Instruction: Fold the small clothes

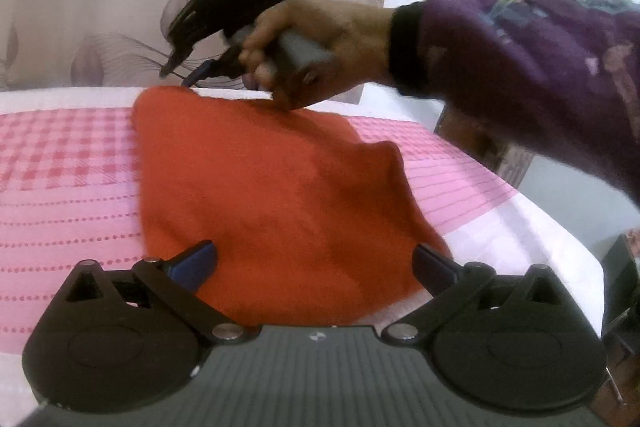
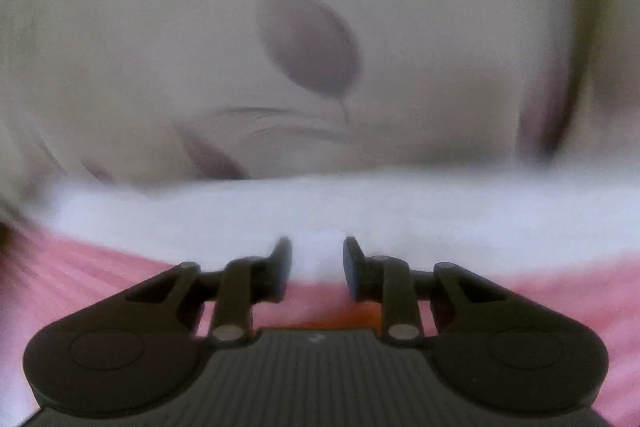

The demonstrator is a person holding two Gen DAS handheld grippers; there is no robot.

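Note:
A red-orange cloth (image 1: 260,187) lies flat on the pink and white bed cover (image 1: 60,167), one corner toward the far edge. My left gripper (image 1: 314,263) stands wide open over the cloth's near edge, with one finger at each side and neither pad pressing on it. At the far corner my right gripper (image 1: 176,77), held by a hand (image 1: 320,39), hovers just above the cloth. In the right wrist view the right gripper (image 2: 316,259) is blurred, its jaws a little apart with nothing between them. Only a sliver of the cloth (image 2: 344,321) shows below it.
A pale curtain (image 1: 100,7) with a purple flower print hangs right behind the bed's far edge. A purple sleeve (image 1: 520,59) reaches in from the right. Past the bed's right edge stand wooden furniture (image 1: 480,143) and a dark object (image 1: 620,287).

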